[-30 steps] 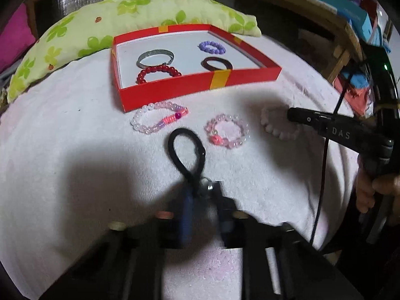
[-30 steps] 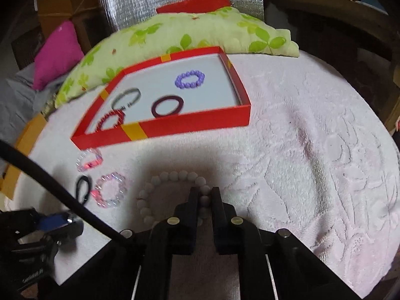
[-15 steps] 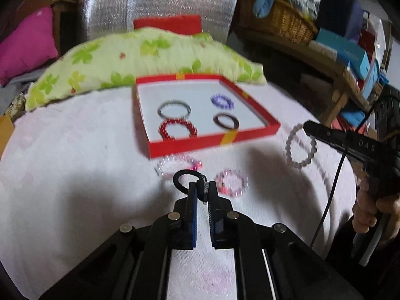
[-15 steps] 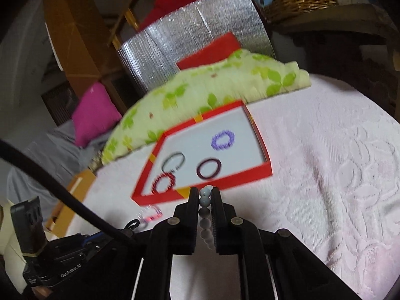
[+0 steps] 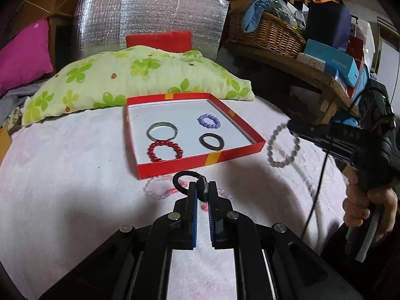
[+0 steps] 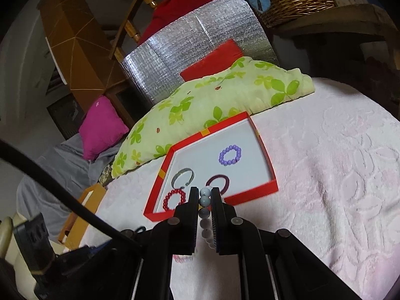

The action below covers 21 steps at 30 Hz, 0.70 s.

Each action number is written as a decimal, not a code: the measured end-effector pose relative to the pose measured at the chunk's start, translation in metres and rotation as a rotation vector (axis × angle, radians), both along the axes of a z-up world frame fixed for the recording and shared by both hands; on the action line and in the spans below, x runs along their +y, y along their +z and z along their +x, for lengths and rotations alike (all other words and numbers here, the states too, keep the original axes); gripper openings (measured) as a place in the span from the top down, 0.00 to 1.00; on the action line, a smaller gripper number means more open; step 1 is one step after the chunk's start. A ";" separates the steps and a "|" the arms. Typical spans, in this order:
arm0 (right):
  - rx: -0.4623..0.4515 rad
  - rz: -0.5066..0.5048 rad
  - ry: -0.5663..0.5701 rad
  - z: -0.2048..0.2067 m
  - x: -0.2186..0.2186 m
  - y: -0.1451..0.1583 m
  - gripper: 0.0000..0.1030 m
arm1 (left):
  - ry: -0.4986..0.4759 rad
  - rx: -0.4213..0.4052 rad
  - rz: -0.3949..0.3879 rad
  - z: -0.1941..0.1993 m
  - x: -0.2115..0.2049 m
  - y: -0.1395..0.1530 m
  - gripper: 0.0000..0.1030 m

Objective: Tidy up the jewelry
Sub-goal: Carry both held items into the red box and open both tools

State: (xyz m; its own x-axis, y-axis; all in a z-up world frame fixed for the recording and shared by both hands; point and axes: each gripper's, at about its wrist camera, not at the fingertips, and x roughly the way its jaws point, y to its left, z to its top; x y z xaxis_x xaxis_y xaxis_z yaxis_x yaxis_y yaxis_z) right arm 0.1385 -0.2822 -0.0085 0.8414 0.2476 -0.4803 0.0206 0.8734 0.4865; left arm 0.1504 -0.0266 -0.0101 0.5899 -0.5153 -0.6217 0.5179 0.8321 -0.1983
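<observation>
The left tool (image 5: 202, 187) is clamped on a black hair tie (image 5: 186, 178), whose loop sticks out to the left of its tips, lifted above the pink towel-covered bed (image 5: 62, 175). Just under and beyond those tips lies a pale pink bead bracelet (image 5: 156, 188). Ahead of the left tool sits the red tray (image 5: 200, 161), holding a silver bangle (image 5: 162, 130), a red bead bracelet (image 5: 165, 151), a purple bead bracelet (image 5: 209, 121) and a dark maroon ring (image 5: 212, 141). Beyond the tray lies a green-leaf pillow (image 5: 135, 77). To the right of the left tool, the right tool (image 6: 202, 195) is pinched shut on a white bead bracelet (image 6: 205, 200), which hangs in the air from its tips beside the tray's right edge. In the right wrist view the tray's near wall sits directly ahead of those tips.
</observation>
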 end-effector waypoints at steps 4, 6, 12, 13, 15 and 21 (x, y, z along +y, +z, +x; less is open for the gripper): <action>0.030 0.002 0.021 0.025 -0.001 0.006 0.90 | -0.013 -0.005 -0.011 0.010 -0.012 0.009 0.92; 0.052 0.026 0.047 0.046 0.000 0.008 0.90 | -0.024 -0.010 -0.015 0.020 -0.020 0.013 0.92; 0.088 0.048 0.100 0.118 0.010 0.013 0.90 | -0.021 0.007 -0.016 0.070 -0.039 0.017 0.92; 0.089 0.060 0.105 0.130 0.011 0.013 0.90 | -0.019 0.018 -0.019 0.077 -0.041 0.015 0.92; 0.095 0.088 0.116 0.157 0.013 0.013 0.90 | -0.019 0.054 -0.030 0.095 -0.048 0.008 0.92; 0.120 0.078 0.155 0.227 0.029 0.004 0.90 | -0.040 0.145 -0.031 0.128 -0.064 -0.014 0.92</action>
